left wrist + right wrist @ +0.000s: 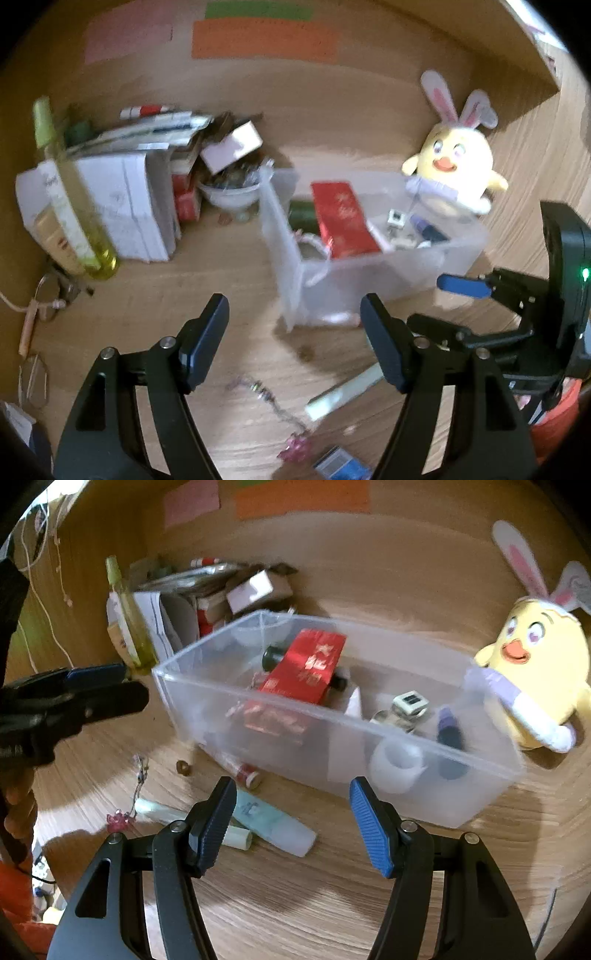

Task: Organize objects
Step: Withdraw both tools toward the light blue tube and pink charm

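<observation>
My left gripper (295, 334) is open with nothing between its fingers, over bare wood in front of a clear plastic bin (291, 258). The bin (332, 746) holds a red box (310, 664), a small white cup (397, 766) and other small items. My right gripper (293, 823) is open and empty just before the bin's near wall. Loose on the table lie a pale teal tube (273, 819), a red-and-white stick (242, 770), a pink charm on a chain (295, 445) and a small blue box (340, 467). The right gripper (448, 299) shows at the left wrist view's right edge.
A yellow plush chick with rabbit ears (532, 672) leans at the bin's far right. A yellow-green bottle (70, 195), stacked papers and boxes (125, 199) and a filled white bowl (229, 192) crowd the back left. Glasses (51, 291) lie at the left edge. Wooden walls enclose the desk.
</observation>
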Tool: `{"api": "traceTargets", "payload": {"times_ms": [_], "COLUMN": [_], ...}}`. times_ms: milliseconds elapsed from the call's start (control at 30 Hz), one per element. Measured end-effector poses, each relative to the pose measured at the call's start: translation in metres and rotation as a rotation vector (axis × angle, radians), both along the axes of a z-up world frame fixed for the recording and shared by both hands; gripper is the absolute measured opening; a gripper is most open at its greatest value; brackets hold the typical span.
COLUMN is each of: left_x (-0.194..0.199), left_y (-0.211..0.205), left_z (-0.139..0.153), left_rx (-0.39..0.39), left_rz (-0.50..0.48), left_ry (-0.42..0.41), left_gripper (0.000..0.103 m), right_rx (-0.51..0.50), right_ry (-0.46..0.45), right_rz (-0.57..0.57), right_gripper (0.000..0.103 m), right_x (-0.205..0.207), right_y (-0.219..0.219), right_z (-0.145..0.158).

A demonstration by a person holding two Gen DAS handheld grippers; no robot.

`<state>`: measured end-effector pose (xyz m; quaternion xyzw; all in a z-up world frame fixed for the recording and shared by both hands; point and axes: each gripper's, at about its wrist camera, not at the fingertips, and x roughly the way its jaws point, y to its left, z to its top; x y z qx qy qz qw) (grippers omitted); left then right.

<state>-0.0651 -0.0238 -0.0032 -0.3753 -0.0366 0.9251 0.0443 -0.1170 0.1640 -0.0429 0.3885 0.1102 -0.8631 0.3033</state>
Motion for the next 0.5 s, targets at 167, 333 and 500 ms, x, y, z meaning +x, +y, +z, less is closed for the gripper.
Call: {"api": "traceTargets", "payload": {"times_ms": [167, 333, 500], "left_x": [0.011, 0.027, 0.039], "left_y": [-0.004, -0.007, -0.008], "left_z": [-0.022, -0.033, -0.043], "left_rx": [0.002, 0.012, 0.017], "left_rz": [0.003, 0.001, 0.002], "left_ry": [-0.057, -0.084, -0.112], "left_gripper": [0.073, 0.073, 0.075], "right_rx": [0.034, 0.073, 0.094], "right_ry": [-0.05, -0.078, -0.102], "right_rz": [0.03, 0.049, 0.039], "right_gripper": [0.06, 0.06, 0.06], "right_x": [-0.005, -0.005, -0.008], "right_y": [-0.014, -0.023, -0.021], "right_z": [-0.017, -0.028, -0.034]}}
